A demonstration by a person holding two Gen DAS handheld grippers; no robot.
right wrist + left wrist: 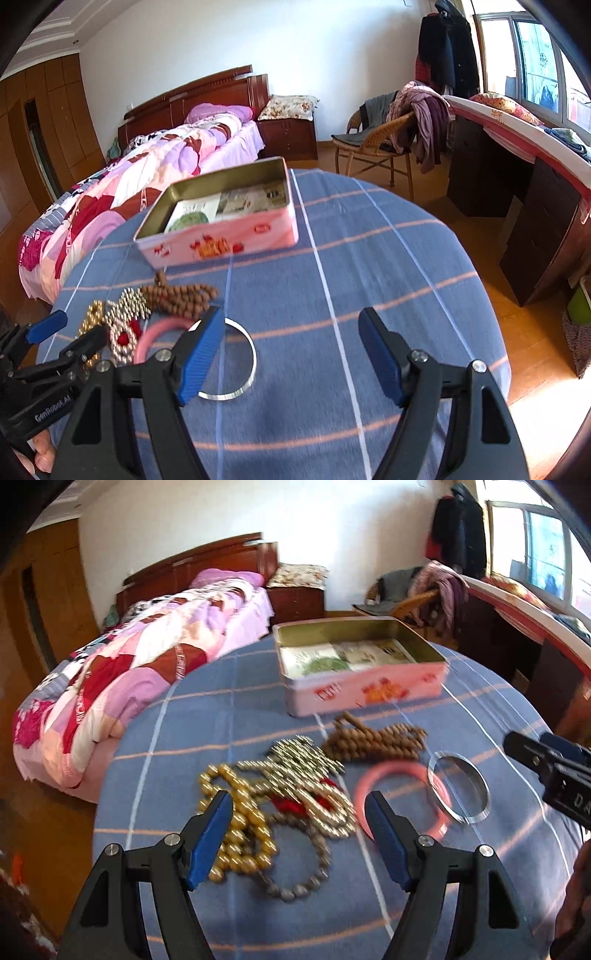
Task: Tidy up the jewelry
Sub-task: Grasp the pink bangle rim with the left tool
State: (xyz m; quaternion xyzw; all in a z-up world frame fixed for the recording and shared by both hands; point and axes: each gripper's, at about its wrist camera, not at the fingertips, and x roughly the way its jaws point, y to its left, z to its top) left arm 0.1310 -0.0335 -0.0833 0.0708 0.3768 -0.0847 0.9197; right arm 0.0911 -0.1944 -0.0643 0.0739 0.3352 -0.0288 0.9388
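A heap of jewelry lies on the blue checked tablecloth (229, 709): gold beads (236, 823), a silver chain tangle (295, 764), brown wooden beads (376, 744), a pink bangle (399, 775) and a clear bangle (476, 779). Behind it stands an open pink tin (369, 692) with paper packets inside. My left gripper (299, 814) hovers open over the gold and silver beads. My right gripper (291, 332) is open above bare cloth, its left finger over the clear bangle (247, 373). The tin (221, 243) and brown beads (177, 295) also show in the right wrist view.
The round table (406, 258) drops off on all sides. A bed with a pink quilt (110, 686) lies to the left. A wicker chair with clothes (388, 140) and a dark desk (517, 206) stand to the right.
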